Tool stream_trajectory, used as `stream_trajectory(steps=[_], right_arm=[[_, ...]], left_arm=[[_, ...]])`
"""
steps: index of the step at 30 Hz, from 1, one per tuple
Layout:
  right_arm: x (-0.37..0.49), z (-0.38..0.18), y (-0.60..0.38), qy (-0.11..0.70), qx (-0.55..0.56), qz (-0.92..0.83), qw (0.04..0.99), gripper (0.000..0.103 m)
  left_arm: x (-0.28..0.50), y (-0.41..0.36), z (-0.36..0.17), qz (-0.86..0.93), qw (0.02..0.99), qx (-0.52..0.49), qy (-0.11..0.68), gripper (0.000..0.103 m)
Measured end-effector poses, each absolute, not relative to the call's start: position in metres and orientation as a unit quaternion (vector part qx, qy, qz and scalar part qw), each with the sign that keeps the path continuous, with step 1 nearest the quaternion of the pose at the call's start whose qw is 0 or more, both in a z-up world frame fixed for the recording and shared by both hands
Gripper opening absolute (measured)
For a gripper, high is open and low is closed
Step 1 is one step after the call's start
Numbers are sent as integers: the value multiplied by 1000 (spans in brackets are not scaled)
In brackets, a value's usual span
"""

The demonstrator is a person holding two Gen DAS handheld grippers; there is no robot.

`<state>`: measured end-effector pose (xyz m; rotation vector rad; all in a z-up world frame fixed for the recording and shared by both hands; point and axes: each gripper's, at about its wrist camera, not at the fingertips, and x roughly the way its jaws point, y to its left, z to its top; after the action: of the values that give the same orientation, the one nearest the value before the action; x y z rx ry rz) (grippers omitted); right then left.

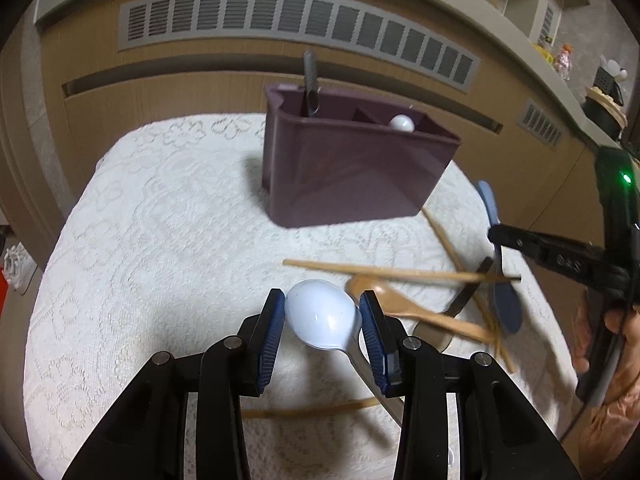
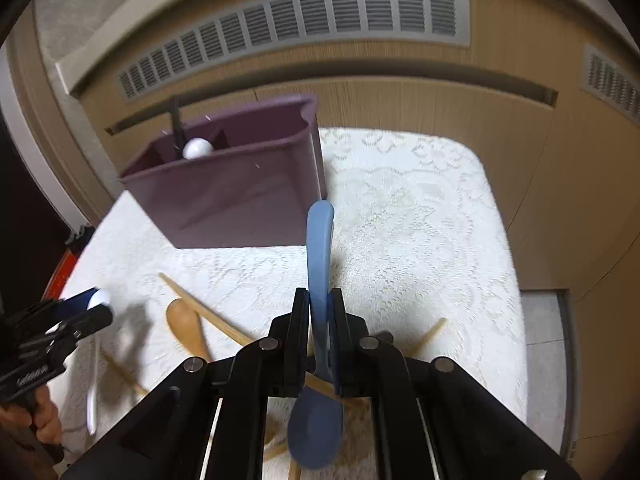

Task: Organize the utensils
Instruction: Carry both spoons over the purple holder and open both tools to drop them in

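Right gripper [image 2: 319, 312] clamped on blue spoon [image 2: 318, 248] handle; left gripper [image 1: 322, 316] holding white spoon [image 1: 322, 314]. Risk: bowl-heavy blue spoon pivoting, missing purple caddy [image 2: 240, 196] at 11 o'clock.

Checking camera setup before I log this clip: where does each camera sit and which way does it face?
Left wrist: on the left gripper, angled down at the table; pads clamp a white spoon; right gripper and a hand show.
Right wrist: on the right gripper, shut on a blue spoon; left gripper visible.
Shared: purple holder, wooden spoon, chopsticks.
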<state>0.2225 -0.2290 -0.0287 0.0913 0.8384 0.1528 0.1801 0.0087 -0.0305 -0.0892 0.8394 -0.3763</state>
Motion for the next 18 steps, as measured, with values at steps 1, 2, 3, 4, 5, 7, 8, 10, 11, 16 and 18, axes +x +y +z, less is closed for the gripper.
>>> stream_trajectory(steps=[1,2,3,4,5,7,8,10,11,16,18], right_arm=[[216,-24,-228,400,44,75,913,8],[209,-17,-229,389,45,78,917,8],[203,-12,-229,380,47,80,920,8],[195,-6,-229,371,48,82,924,8],[191,-1,-229,363,49,85,926,8],[181,16,-229,341,50,90,934,4],[182,21,-230,334,49,92,937,4],[176,39,-229,311,51,98,944,4],[172,52,-229,293,50,101,949,4],[170,114,-224,220,26,108,969,4],[171,144,-219,185,7,105,977,4]], left_arm=[[179,7,-27,-182,898,-43,399,39],[177,5,-23,-185,901,-40,391,39],[175,3,-17,-186,905,-35,382,39],[174,2,-10,-189,909,-30,371,39],[172,-1,-3,-191,912,-25,361,39],[168,-4,15,-196,922,-15,334,39],[164,-6,27,-198,928,-9,316,39],[159,-8,52,-202,939,2,279,39],[158,-8,62,-203,943,6,264,39],[158,-14,136,-188,969,55,153,39],[158,-15,158,-173,976,68,109,39]])
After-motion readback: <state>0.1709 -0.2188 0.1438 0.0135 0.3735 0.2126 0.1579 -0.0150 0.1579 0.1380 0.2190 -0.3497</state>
